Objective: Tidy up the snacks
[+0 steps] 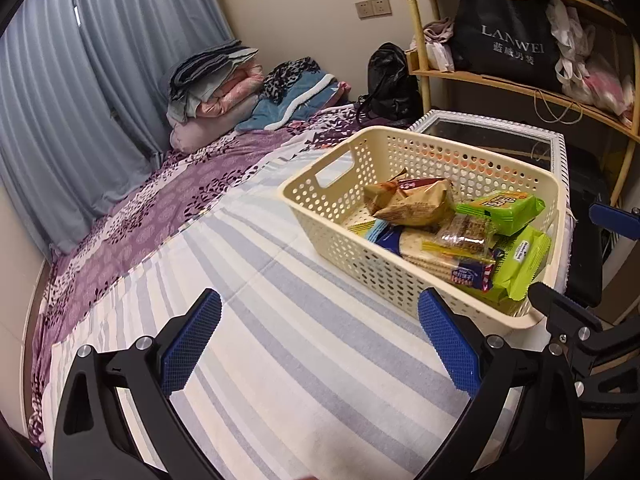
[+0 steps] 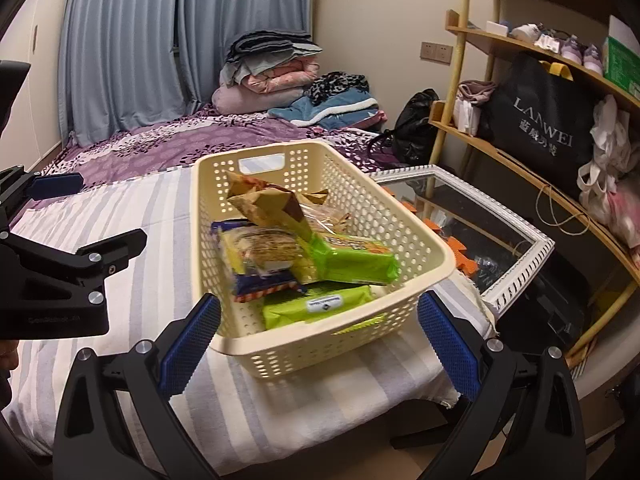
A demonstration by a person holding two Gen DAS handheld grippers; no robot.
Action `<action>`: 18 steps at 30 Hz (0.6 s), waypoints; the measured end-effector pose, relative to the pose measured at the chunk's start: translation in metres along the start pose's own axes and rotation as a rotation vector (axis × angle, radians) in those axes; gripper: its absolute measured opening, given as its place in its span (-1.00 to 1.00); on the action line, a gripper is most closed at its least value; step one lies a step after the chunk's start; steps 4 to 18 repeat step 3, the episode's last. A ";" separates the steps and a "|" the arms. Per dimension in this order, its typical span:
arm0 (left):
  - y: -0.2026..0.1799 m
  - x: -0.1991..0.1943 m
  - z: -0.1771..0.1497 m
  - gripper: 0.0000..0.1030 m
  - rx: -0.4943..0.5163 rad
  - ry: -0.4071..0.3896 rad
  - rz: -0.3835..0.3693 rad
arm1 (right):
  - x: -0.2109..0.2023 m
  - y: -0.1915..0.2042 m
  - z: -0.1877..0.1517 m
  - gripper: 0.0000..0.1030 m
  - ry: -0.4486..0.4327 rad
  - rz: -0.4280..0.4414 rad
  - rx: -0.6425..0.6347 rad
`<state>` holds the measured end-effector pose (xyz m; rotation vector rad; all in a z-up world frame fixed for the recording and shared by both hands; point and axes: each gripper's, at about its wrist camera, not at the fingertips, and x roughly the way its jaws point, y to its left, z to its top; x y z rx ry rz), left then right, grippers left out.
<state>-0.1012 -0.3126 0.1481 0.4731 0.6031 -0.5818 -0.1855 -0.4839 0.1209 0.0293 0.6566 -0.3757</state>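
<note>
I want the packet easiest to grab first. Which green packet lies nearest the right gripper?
The flat green packet with the white label, lying at the basket's near end; the other green packet lies farther back.

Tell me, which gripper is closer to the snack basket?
Right. The right gripper is open right at the basket's near end, its fingers on either side of it. The left gripper is open over the striped cloth, with the basket off to its right.

1 basket [image 2: 420,236] holds 2 green packets [image 2: 352,262], 1 brown bag [image 2: 268,200] and 1 blue packet [image 2: 260,284].
</note>
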 end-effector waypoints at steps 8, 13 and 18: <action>0.013 -0.001 -0.007 0.94 -0.026 0.010 0.011 | -0.001 0.016 0.001 0.90 0.006 0.027 -0.024; 0.013 -0.001 -0.007 0.94 -0.026 0.010 0.011 | -0.001 0.016 0.001 0.90 0.006 0.027 -0.024; 0.013 -0.001 -0.007 0.94 -0.026 0.010 0.011 | -0.001 0.016 0.001 0.90 0.006 0.027 -0.024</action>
